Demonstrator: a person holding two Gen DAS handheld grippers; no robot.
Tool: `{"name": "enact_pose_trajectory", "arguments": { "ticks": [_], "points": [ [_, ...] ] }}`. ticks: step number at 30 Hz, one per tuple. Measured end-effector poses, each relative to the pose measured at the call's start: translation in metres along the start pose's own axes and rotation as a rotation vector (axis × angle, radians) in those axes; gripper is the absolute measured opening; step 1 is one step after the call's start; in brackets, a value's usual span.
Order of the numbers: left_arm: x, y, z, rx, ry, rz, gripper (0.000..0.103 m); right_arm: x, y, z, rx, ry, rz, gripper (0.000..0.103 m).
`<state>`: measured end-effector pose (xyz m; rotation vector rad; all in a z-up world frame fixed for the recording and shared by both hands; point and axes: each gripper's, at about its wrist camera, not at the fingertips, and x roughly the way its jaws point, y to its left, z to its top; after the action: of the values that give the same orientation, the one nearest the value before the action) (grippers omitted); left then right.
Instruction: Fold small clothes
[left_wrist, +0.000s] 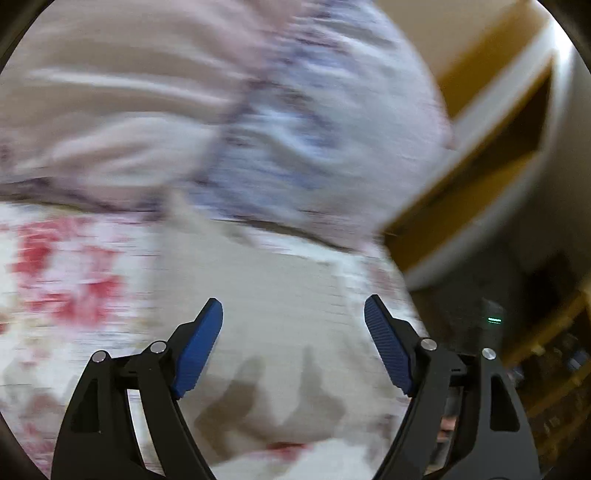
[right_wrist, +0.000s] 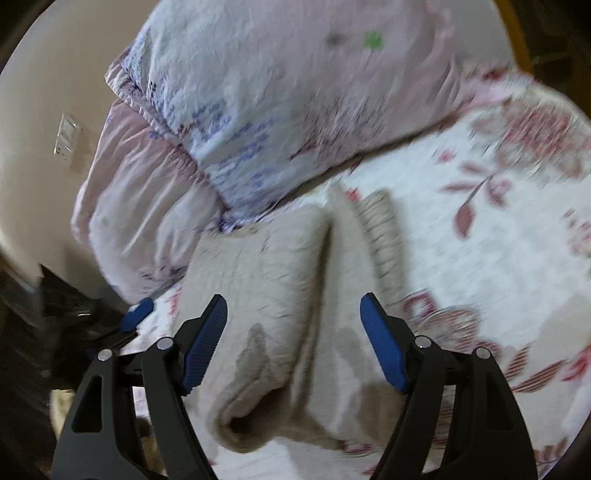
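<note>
A small beige knit garment (right_wrist: 280, 295) lies on the floral bedsheet (right_wrist: 498, 258), folded lengthwise with a ribbed cuff at its far end. My right gripper (right_wrist: 293, 314) is open and empty, hovering just above it. In the blurred left wrist view the same beige garment (left_wrist: 266, 314) lies under my left gripper (left_wrist: 293, 317), which is open and empty. One blue fingertip of the left gripper (right_wrist: 137, 314) shows at the garment's left edge.
A large pale pink and blue pillow (right_wrist: 277, 110) lies just beyond the garment, with a second pink one (right_wrist: 140, 192) to its left. The bed's edge is at the left, with a wall switch (right_wrist: 66, 136) beyond. A wooden shelf (left_wrist: 491, 155) stands at right.
</note>
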<state>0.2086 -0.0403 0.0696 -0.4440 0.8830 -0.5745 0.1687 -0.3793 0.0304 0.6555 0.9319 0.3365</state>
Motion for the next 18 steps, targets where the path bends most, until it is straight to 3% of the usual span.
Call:
{"name": "enact_pose_trajectory", "arguments": {
  "ticks": [3, 7, 9, 15, 18],
  "points": [
    [0.009, 0.026, -0.002, -0.062, 0.048, 0.068, 0.080, 0.014, -0.001, 0.001, 0.049, 0.060, 0.061, 0.074],
    [0.026, 0.043, -0.009, -0.088, 0.115, 0.111, 0.080, 0.037, -0.004, 0.003, 0.082, 0.117, 0.049, 0.064],
    [0.035, 0.047, -0.013, -0.103, 0.146, 0.102, 0.080, 0.047, -0.005, 0.004, 0.094, 0.139, 0.052, 0.056],
    [0.060, 0.049, -0.017, -0.137, 0.198, 0.045, 0.080, 0.060, -0.009, 0.012, 0.100, 0.130, 0.062, 0.048],
    [0.067, 0.050, -0.019, -0.157, 0.216, 0.020, 0.080, 0.064, -0.010, 0.015, 0.101, 0.112, 0.068, 0.037]
  ]
}}
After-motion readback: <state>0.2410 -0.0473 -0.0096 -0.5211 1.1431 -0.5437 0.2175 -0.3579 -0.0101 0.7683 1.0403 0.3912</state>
